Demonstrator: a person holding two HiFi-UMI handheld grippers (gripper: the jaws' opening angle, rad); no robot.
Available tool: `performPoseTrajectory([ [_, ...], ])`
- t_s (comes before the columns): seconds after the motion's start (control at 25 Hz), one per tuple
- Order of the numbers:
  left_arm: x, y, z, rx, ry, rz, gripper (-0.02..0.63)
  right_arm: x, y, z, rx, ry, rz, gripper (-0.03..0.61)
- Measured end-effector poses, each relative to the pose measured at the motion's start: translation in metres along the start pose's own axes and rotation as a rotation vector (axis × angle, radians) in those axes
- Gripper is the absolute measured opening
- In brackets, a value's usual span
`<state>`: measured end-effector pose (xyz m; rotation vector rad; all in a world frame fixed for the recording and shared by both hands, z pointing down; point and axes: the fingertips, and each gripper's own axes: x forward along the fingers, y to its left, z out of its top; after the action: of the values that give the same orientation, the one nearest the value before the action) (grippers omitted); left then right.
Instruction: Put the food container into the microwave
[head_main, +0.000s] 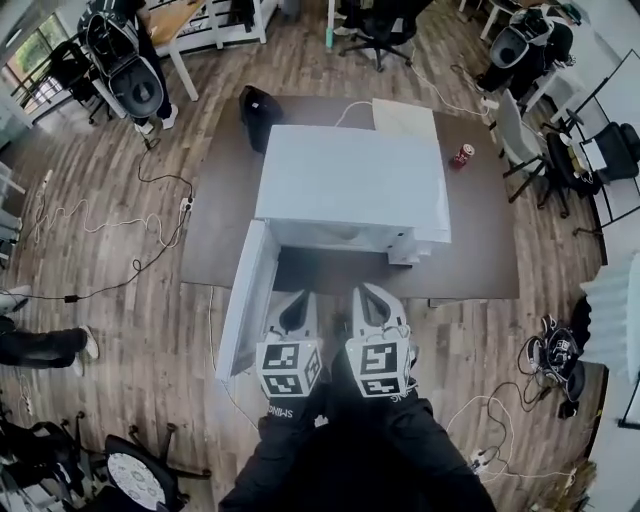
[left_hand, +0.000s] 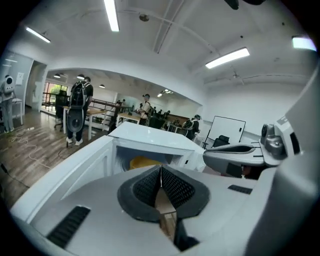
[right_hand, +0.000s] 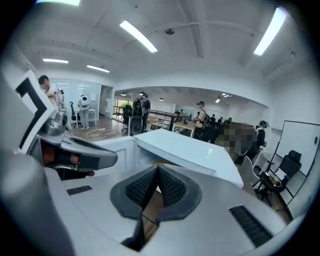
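A white microwave (head_main: 350, 180) stands on a brown surface (head_main: 480, 240), its door (head_main: 248, 300) swung open to the left. In the left gripper view a yellow food container (left_hand: 145, 162) shows inside the cavity of the microwave (left_hand: 150, 135). My left gripper (head_main: 298, 300) and right gripper (head_main: 368, 295) sit side by side just in front of the opening. Both are shut with nothing between the pads. The left gripper (left_hand: 161, 176) points into the cavity. The right gripper (right_hand: 157, 172) points at the microwave (right_hand: 190, 147) from the right.
A red can (head_main: 462, 155) and a cream board (head_main: 405, 118) lie on the brown surface behind the microwave, with a black bag (head_main: 258, 112) at its far left. Cables run over the wooden floor (head_main: 120, 260). Office chairs and people stand farther off.
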<state>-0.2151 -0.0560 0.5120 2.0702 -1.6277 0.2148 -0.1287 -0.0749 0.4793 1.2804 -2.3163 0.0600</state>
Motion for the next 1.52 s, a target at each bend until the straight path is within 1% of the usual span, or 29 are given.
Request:
performPoseTrajectory([
  [0.16,-0.031,-0.029,0.033,0.041,-0.068,-0.044,0.034,-0.052,-0.005,0.037,0.068,-0.094,-0.033,0.023],
  [0.32,-0.058,-0.050,0.059,0.067,-0.114,-0.051,0.034,-0.094,-0.016,0.060,0.131,-0.154,-0.042,0.023],
  [0.52,-0.074,-0.080,0.103,0.107,-0.204,-0.056,0.034,-0.126,-0.043,0.091,0.171,-0.258,-0.057,0.023],
  [0.72,-0.075,-0.114,0.128,0.162,-0.245,-0.083,0.034,-0.144,-0.067,0.114,0.181,-0.329,-0.075,0.023],
  [0.92,-0.075,-0.127,0.142,0.186,-0.271,-0.095,0.034,-0.153,-0.080,0.125,0.180,-0.365,-0.090,0.023],
  [1.08,-0.071,-0.132,0.142,0.195,-0.272,-0.108,0.034,-0.154,-0.087,0.125,0.181,-0.374,-0.103,0.023],
  [1.52,-0.072,-0.132,0.148,0.205,-0.280,-0.112,0.034,-0.156,-0.086,0.134,0.169,-0.390,-0.103,0.023],
])
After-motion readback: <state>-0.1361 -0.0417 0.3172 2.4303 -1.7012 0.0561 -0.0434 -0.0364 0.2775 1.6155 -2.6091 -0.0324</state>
